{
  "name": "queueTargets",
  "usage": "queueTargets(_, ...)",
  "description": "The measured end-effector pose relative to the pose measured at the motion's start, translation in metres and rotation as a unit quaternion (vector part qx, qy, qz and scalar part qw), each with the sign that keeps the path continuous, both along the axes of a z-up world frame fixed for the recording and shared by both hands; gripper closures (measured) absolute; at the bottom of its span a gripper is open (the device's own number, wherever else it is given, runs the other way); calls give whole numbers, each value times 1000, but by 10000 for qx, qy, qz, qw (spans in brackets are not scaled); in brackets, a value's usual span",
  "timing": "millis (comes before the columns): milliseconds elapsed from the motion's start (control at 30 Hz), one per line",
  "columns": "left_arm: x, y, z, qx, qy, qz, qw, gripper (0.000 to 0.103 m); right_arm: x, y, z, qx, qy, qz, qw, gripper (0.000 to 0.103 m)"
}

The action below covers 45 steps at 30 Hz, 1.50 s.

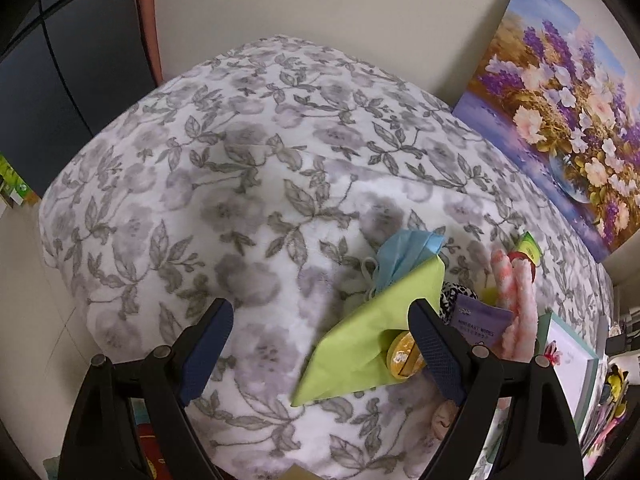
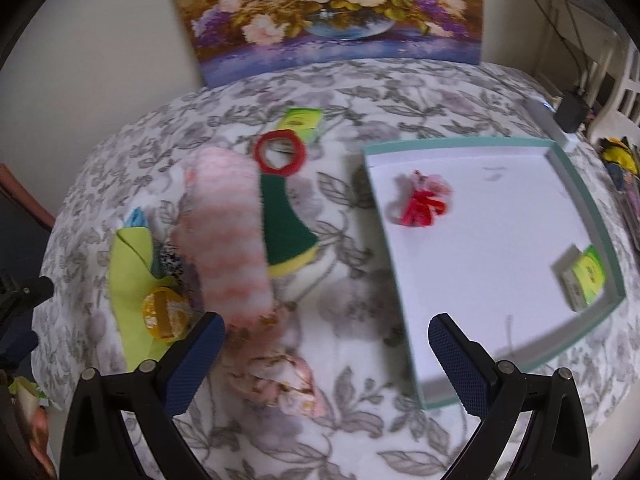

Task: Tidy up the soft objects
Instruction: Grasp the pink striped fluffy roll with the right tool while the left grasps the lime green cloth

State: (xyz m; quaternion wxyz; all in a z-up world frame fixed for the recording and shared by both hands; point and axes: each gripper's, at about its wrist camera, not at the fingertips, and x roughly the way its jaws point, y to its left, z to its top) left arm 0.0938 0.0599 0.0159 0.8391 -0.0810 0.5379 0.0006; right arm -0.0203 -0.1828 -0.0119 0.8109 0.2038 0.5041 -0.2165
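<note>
Both tongs, left gripper (image 1: 322,334) & right gripper (image 2: 326,346), gape empty; right one should drop straight onto pink fuzzy sock (image 2: 230,236), mid-left, then carry it to the tray (image 2: 460,145).

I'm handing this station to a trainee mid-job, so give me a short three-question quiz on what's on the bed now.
1. True or false: the teal-rimmed tray is empty.
2. Which item lies nearest the right gripper's left finger: A) pink striped fuzzy sock B) red bow hair tie C) green tea packet?
3. Fill in: the yellow round container rests on a ____ green cloth.

Key: 1 false; 2 A; 3 lime.
</note>
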Motion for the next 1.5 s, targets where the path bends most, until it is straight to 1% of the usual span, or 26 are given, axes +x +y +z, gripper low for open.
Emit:
queueTargets(200,9,-15,-21,106,190,-242,9995,13,16,10,-1,-111,-224,266,9993,0)
queueTargets(400,19,-26,-34,89,292,-428,9986,13,30,16,-1,-271,-423,478,9976,0)
queueTargets(533,28,-32,-47,178,539,-483,9972,13,37,21,0,-352,-558,596,9960,0)
queueTargets(700,35,-36,-58,113,709,-593,9957,13,47,27,-5,-432,-561,738,9948,2)
queueTargets(800,38,-38,-62,165,756,-622,9951,13,53,27,-11,-435,-524,773,9947,7)
queueTargets(900,41,-40,-67,123,846,-599,9945,14,58,26,-16,-453,-481,804,9946,15)
queueTargets(967,42,-39,-70,75,897,-525,9946,14,61,26,-19,-414,-462,821,9947,24)
queueTargets(1000,43,-38,-71,64,910,-515,9945,14,62,26,-21,-390,-454,827,9948,27)
queueTargets(1067,44,-38,-73,61,926,-532,9943,16,63,26,-23,-339,-449,842,9949,39)
queueTargets(1100,44,-39,-74,58,937,-558,9940,17,64,26,-23,-320,-441,842,9950,42)
queueTargets(1167,44,-41,-76,21,961,-612,9935,27,64,26,-26,-252,-391,822,9955,54)
queueTargets(1200,44,-42,-77,-26,988,-642,9930,29,64,26,-27,-220,-380,810,9957,56)
queueTargets(1233,45,-43,-79,-63,1003,-659,9928,35,64,26,-27,-198,-372,803,9959,61)
queueTargets(1267,45,-44,-80,-107,1025,-681,9923,43,64,25,-27,-181,-377,804,9959,64)
queueTargets(1333,45,-47,-83,-192,1064,-724,9915,52,63,26,-26,-159,-395,814,9958,68)
queueTargets(1400,45,-49,-83,-224,1059,-753,9913,57,63,26,-24,-148,-413,831,9956,70)
queueTargets(1467,44,-51,-83,-230,1053,-793,9910,69,63,26,-23,-92,-421,847,9955,73)
queueTargets(1500,45,-51,-83,-233,1054,-801,9909,72,63,25,-24,-48,-420,855,9954,74)
